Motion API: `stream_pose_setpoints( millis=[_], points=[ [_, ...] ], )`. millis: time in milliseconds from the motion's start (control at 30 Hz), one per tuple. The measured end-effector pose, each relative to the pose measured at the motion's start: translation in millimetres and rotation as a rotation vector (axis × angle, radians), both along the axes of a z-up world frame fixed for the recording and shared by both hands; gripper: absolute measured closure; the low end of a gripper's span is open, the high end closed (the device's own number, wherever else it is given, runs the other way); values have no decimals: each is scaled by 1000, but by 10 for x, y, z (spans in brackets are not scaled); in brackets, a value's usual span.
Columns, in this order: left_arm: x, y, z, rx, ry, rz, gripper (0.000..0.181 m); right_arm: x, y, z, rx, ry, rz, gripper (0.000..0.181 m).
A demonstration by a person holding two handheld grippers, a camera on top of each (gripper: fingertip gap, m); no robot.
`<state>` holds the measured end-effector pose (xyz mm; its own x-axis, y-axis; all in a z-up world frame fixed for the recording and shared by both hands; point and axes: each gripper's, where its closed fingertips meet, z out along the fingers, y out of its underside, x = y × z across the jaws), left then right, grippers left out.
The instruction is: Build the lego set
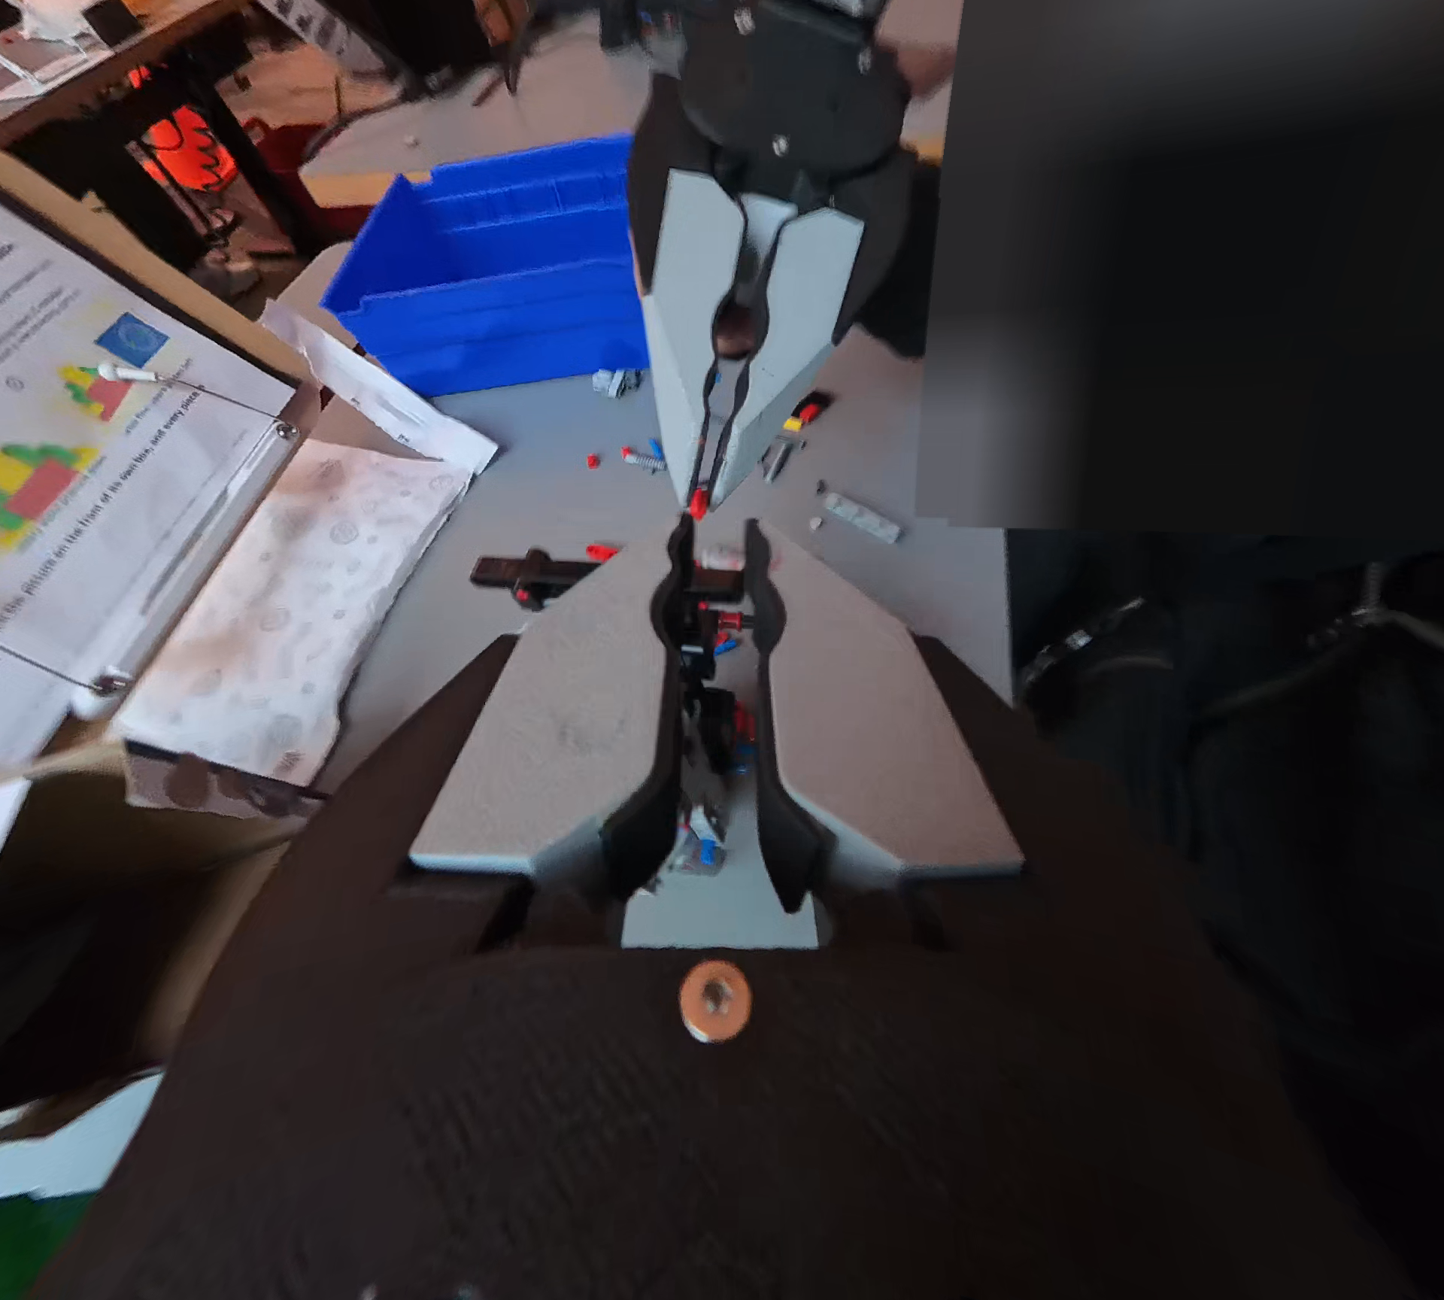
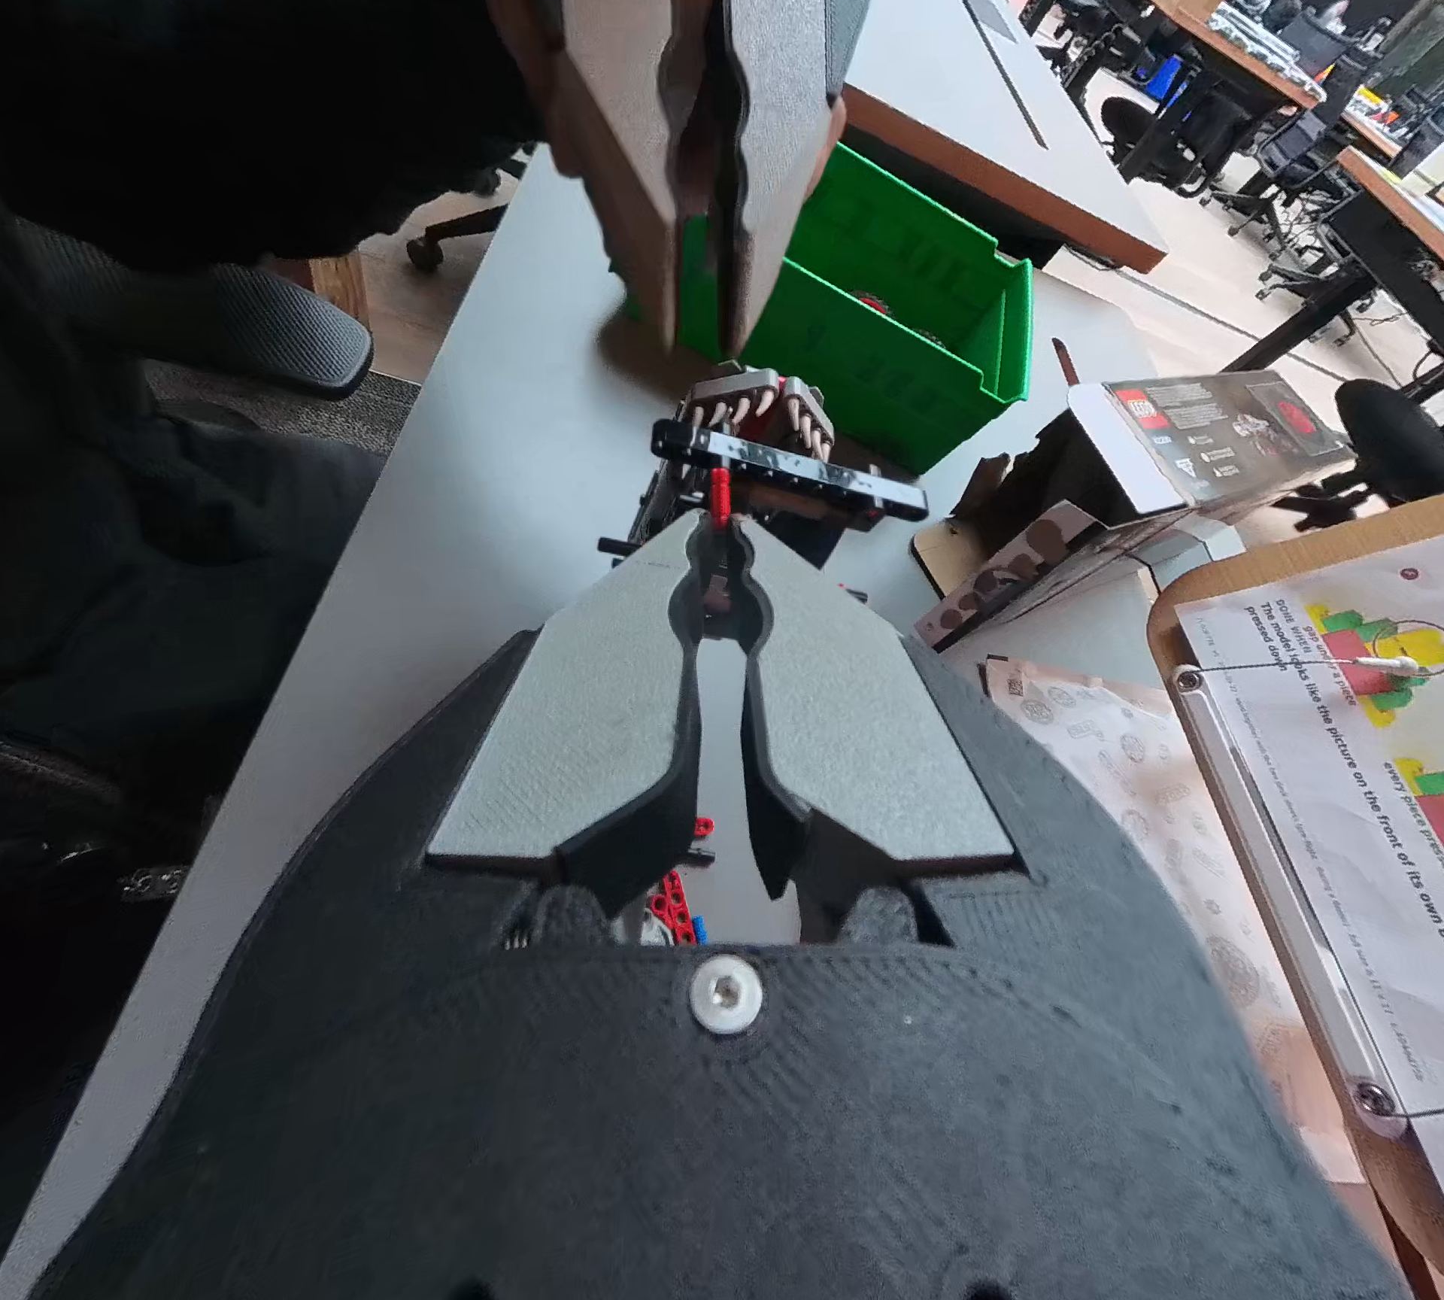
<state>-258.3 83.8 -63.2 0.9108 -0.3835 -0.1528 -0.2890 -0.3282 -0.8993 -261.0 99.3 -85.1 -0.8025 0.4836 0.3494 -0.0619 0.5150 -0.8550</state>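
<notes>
A partly built lego model with grey jaws and tan teeth stands on the grey table. A black holed beam runs across its front. My right gripper is shut on a small red pin, whose far end meets the beam. My left gripper hangs just above the model with its fingers a little apart and nothing between them. In the left wrist view the left gripper looks down on the black beam, and the right gripper comes in from above with the red pin.
A blue bin stands behind the work spot and a green bin beside the model. The lego box, paper bags and an instruction sheet lie at the side. Loose small pieces are scattered nearby. A person's dark sleeve is near.
</notes>
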Motion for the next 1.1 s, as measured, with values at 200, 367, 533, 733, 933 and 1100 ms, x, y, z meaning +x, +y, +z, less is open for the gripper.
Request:
stream_pose_setpoints(
  millis=[200,367,533,733,933,1100],
  points=[
    [89,163,-109,-92,114,-9,172,67,-39,101,27,36,2,181],
    [109,209,-103,-74,150,0,179,116,-9,120,41,57,-11,181],
    [116,243,-107,-43,165,-10,179,141,25,163,-40,70,-1,181],
    [137,238,-34,1,151,-27,180,153,23,251,-223,63,52,181],
    [144,247,-19,19,140,-32,180,148,40,264,-292,69,72,178],
    [126,252,-8,40,130,-22,180,138,41,251,-320,46,82,178]
  ],
)
